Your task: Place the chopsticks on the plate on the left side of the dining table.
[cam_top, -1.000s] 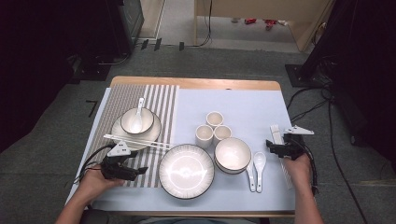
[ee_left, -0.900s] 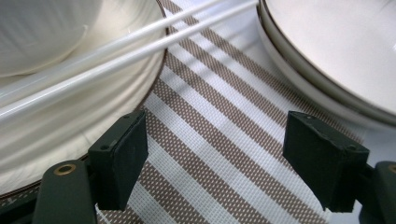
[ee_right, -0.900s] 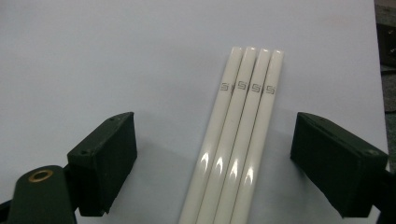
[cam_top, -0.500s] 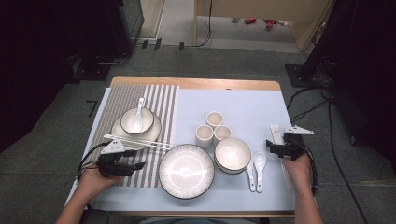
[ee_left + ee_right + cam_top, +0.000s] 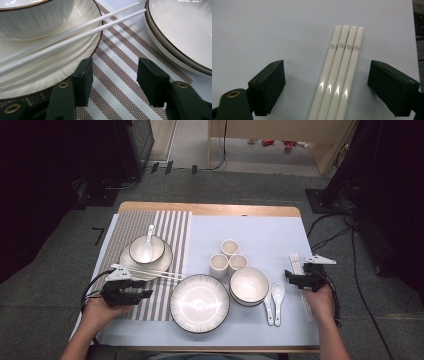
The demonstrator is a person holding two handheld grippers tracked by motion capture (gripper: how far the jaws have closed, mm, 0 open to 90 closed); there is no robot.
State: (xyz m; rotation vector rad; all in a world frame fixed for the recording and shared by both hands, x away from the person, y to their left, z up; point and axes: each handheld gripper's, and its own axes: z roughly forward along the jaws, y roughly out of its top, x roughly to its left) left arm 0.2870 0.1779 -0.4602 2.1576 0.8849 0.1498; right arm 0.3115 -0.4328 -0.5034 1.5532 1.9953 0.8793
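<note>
My left gripper (image 5: 143, 294) hovers low over the brown striped mat (image 5: 150, 307), just in front of a saucer (image 5: 50, 70) that holds a bowl (image 5: 146, 249) with a spoon. A pair of white chopsticks (image 5: 75, 37) lies across that saucer's rim, beyond my jaws. The jaws of the left gripper (image 5: 113, 80) have just been closing and stand half open with nothing between them. At the right, my right gripper (image 5: 325, 75) is wide open, its jaws on either side of several white chopsticks (image 5: 339, 75) that lie flat on the pale cloth, apart from the pads.
A large plate (image 5: 199, 303) sits at the front centre, its rim close on the left gripper's right side. A bowl (image 5: 249, 285), three small cups (image 5: 229, 257) and two white spoons (image 5: 275, 297) lie between the hands. The table's front edge is near both wrists.
The left gripper's jaws stand closer together than a second ago, and the hand has shifted slightly. The right hand has kept still.
</note>
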